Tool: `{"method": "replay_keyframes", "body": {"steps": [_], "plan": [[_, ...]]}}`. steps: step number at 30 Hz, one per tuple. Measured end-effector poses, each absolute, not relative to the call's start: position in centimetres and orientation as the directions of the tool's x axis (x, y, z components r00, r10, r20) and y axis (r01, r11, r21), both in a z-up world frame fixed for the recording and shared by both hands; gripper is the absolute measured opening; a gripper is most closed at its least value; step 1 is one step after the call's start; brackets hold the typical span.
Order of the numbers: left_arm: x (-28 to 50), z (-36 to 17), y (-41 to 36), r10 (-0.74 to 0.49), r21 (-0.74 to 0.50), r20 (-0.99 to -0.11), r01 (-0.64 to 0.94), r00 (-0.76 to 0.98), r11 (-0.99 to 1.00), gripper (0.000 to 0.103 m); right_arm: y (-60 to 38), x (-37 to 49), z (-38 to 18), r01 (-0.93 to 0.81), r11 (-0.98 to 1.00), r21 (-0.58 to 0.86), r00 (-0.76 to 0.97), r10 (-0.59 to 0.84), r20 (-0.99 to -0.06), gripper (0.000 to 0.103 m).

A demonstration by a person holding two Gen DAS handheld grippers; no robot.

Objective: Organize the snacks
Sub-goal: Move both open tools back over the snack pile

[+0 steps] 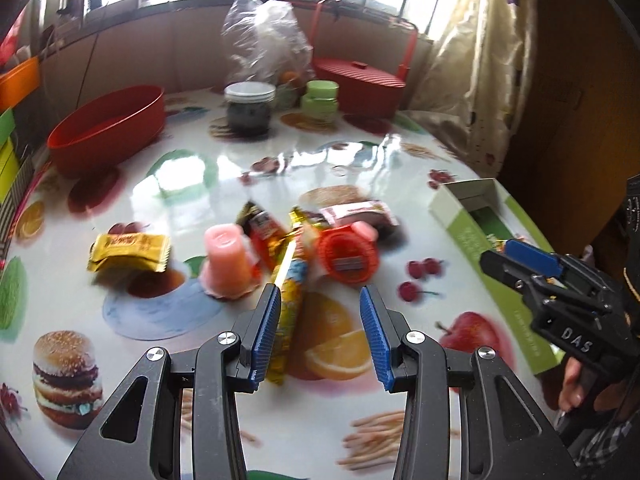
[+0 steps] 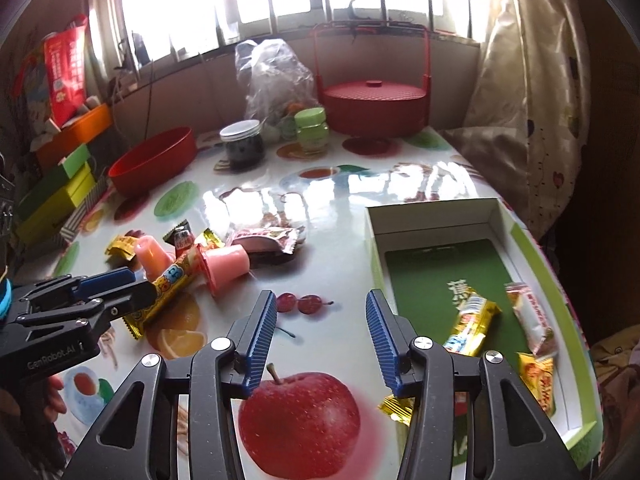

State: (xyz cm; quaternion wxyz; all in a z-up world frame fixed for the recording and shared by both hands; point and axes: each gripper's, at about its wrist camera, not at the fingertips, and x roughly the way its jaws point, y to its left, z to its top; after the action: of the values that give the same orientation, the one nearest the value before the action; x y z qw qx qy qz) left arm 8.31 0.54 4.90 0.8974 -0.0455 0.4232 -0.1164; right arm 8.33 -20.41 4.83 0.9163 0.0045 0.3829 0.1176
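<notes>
A pile of snacks lies mid-table: a long yellow tube snack (image 1: 290, 300) (image 2: 170, 286), two pink jelly cups (image 1: 226, 260) (image 1: 348, 258) (image 2: 226, 266), a yellow candy pack (image 1: 128, 252) and small wrappers (image 1: 356, 214) (image 2: 266, 238). My left gripper (image 1: 320, 334) (image 2: 138, 294) is open, its jaws around the near end of the tube snack. My right gripper (image 2: 320, 344) (image 1: 516, 264) is open and empty, between the pile and a green-lined white box (image 2: 440, 216) (image 1: 464, 232). The box holds several wrapped snacks (image 2: 472, 322).
A red bowl (image 1: 108, 128) (image 2: 154, 160) stands at the back left. A dark jar (image 1: 248, 110), a green jar (image 1: 320, 100), a plastic bag (image 1: 266, 40) and a lidded red basket (image 2: 374, 106) stand at the back. Coloured boxes (image 2: 60, 188) line the left edge.
</notes>
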Motion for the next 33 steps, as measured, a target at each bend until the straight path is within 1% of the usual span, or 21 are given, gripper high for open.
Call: {"method": "replay_keyframes", "body": {"steps": [2, 4, 5, 12, 14, 16, 22, 33], "plan": [[8.5, 4.3, 1.1, -0.242, -0.181, -0.758, 0.161, 0.606, 0.97, 0.043, -20.0, 8.7, 4.7, -0.214, 0.972, 0.099, 0.673, 0.22, -0.706, 0.046], [8.7, 3.7, 1.3, -0.248, -0.185, -0.765, 0.166, 0.594, 0.969, 0.049, -19.5, 9.1, 4.4, -0.222, 0.97, 0.101, 0.664, 0.226, -0.712, 0.046], [8.9, 3.5, 1.3, -0.248, -0.185, -0.769, 0.166, 0.589, 0.969, 0.049, -19.4, 9.2, 4.3, -0.226, 0.969, 0.101, 0.662, 0.229, -0.714, 0.046], [9.9, 1.9, 1.4, -0.237, -0.176, -0.796, 0.162, 0.557, 0.971, 0.049, -17.2, 10.8, 3.9, -0.255, 0.956, 0.146, 0.634, 0.279, -0.721, 0.048], [10.0, 1.6, 1.6, -0.238, -0.179, -0.794, 0.158, 0.559, 0.971, 0.049, -16.6, 11.4, 3.8, -0.258, 0.951, 0.17, 0.626, 0.299, -0.72, 0.049], [10.1, 1.4, 1.8, -0.246, -0.189, -0.795, 0.159, 0.555, 0.969, 0.049, -15.9, 12.0, 3.7, -0.266, 0.949, 0.169, 0.627, 0.303, -0.718, 0.051], [9.8, 1.4, 2.4, -0.27, -0.217, -0.784, 0.16, 0.558, 0.963, 0.049, -13.6, 13.4, 3.1, -0.292, 0.939, 0.18, 0.604, 0.327, -0.727, 0.054], [9.7, 1.5, 3.0, -0.285, -0.24, -0.781, 0.153, 0.556, 0.959, 0.049, -11.2, 15.7, 2.0, -0.267, 0.949, 0.165, 0.59, 0.297, -0.751, 0.057]]}}
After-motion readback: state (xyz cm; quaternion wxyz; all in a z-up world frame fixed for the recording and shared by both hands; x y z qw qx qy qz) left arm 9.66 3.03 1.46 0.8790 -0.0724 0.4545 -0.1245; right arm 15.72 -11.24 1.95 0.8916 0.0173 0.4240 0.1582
